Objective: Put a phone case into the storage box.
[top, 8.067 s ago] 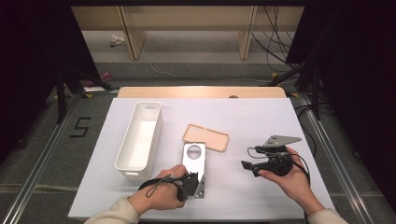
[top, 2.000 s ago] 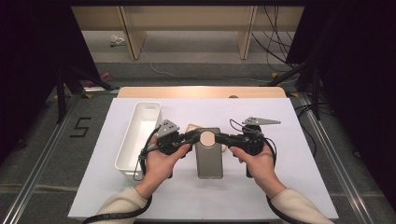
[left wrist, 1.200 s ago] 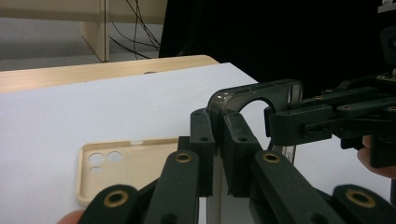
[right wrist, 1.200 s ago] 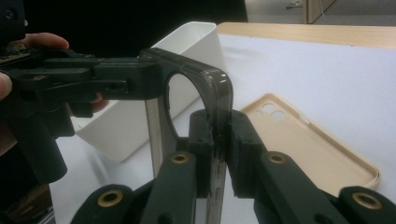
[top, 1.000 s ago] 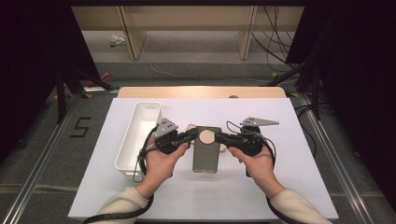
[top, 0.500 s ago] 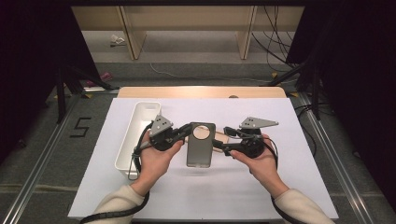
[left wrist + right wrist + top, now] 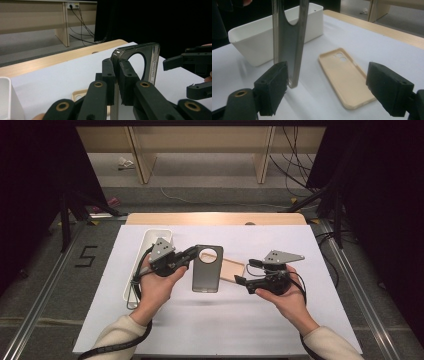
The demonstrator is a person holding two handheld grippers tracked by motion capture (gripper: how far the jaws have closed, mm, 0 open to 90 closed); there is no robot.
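Note:
A dark grey phone case (image 7: 207,270) with a round camera hole hangs above the table, held at its top corner by my left gripper (image 7: 189,254), which is shut on it. In the left gripper view the jaws (image 7: 117,75) clamp the case's rim (image 7: 151,62). My right gripper (image 7: 240,281) stands open just right of the case and apart from it; its pads (image 7: 272,90) are spread wide, with the case's (image 7: 289,50) lower edge beside the left one. A beige phone case (image 7: 232,269) lies flat on the table beneath, inside up (image 7: 347,75).
A long white bin (image 7: 146,245) stands at the left of the white table top (image 7: 225,320), partly behind my left hand, and its wall (image 7: 262,37) lies beyond the hanging case. A wooden strip (image 7: 215,218) runs along the far edge.
Both grippers carried the dark case leftward, lifted off the table. The right gripper has now let go, opened and drawn back to the right; the left one keeps hold.

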